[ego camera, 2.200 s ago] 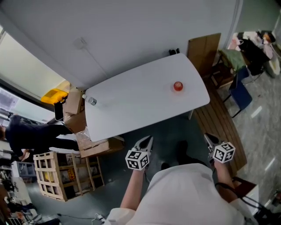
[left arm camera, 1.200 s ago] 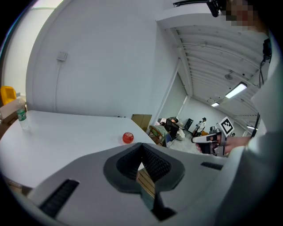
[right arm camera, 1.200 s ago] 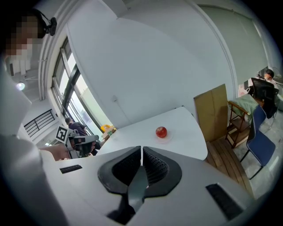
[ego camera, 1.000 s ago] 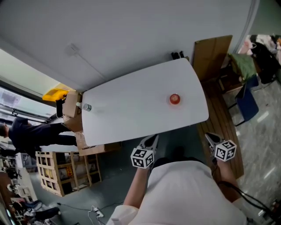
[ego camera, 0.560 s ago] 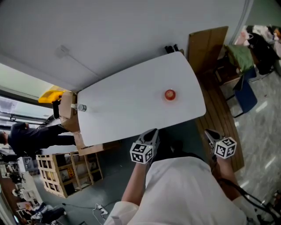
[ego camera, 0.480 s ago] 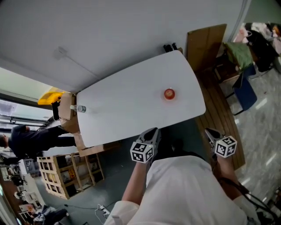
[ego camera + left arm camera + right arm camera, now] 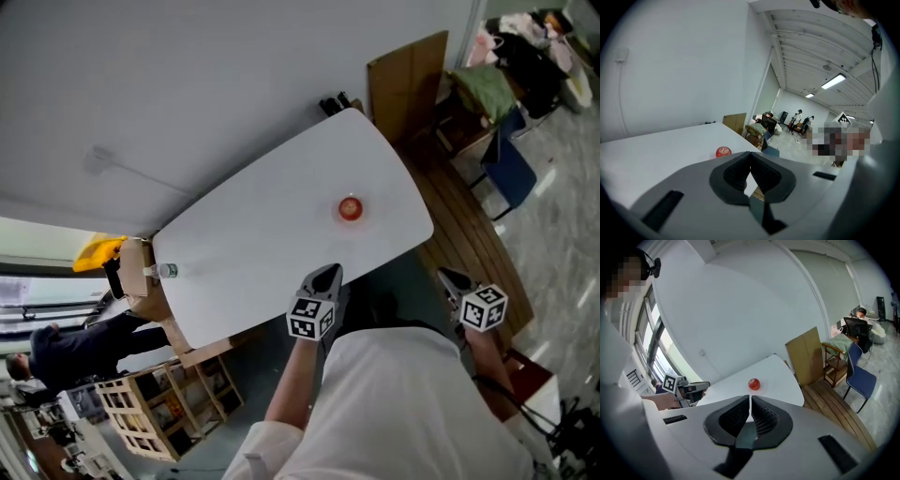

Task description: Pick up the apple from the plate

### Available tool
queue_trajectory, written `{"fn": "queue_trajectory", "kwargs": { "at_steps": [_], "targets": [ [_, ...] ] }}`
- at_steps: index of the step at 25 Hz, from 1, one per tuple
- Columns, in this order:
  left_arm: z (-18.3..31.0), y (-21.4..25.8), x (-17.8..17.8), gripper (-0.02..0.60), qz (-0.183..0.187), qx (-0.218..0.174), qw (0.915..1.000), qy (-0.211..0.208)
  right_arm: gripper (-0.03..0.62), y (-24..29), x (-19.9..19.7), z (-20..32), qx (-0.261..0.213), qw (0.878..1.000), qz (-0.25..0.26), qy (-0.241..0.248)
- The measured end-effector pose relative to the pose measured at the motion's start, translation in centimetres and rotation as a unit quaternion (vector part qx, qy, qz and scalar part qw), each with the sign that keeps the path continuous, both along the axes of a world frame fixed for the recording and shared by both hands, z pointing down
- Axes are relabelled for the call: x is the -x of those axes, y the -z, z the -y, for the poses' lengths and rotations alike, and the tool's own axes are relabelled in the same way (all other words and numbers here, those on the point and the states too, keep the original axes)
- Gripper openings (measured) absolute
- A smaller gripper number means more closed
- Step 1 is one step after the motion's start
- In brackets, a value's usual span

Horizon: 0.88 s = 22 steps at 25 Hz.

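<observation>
A red apple (image 7: 350, 208) rests on a small white plate (image 7: 361, 217) near the right end of the white table (image 7: 272, 234). It also shows in the left gripper view as the apple (image 7: 723, 152) and in the right gripper view as the apple (image 7: 753, 384). My left gripper (image 7: 325, 276) hangs at the table's near edge, shut and empty. My right gripper (image 7: 453, 279) is off the table's right corner, also shut with nothing in it. Both are well short of the apple.
A small bottle (image 7: 165, 271) stands at the table's left end. Cardboard boxes (image 7: 141, 281) and a wooden crate (image 7: 155, 412) sit left of the table. A brown board (image 7: 408, 80), a blue chair (image 7: 506, 173) and a wooden pallet floor (image 7: 469, 248) lie to the right.
The head view has swung, so the table sits more slanted and lower in the picture. My left gripper has moved forward to the table's near edge. The right gripper has stayed put.
</observation>
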<state>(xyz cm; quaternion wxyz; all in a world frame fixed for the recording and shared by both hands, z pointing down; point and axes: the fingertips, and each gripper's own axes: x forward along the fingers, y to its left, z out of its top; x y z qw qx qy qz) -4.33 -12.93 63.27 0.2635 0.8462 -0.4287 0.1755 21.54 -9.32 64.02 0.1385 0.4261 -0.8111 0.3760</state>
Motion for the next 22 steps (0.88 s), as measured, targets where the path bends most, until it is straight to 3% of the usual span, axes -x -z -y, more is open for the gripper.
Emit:
{"fn": "queue_trajectory", "kwargs": {
  "at_steps": [12, 22],
  "targets": [
    [7.4, -2.7, -1.0, 0.027, 0.021, -0.011, 0.996, -0.086, 0.038, 0.4, -0.5, 0.7, 0.011, 0.996, -0.02, -0.084],
    [12.0, -6.8, -2.4, 0.119, 0.056, 0.001, 0.9877, -0.146, 0.038, 0.7, -0.3, 0.8, 0.026, 0.99, -0.033, -0.137]
  ]
}}
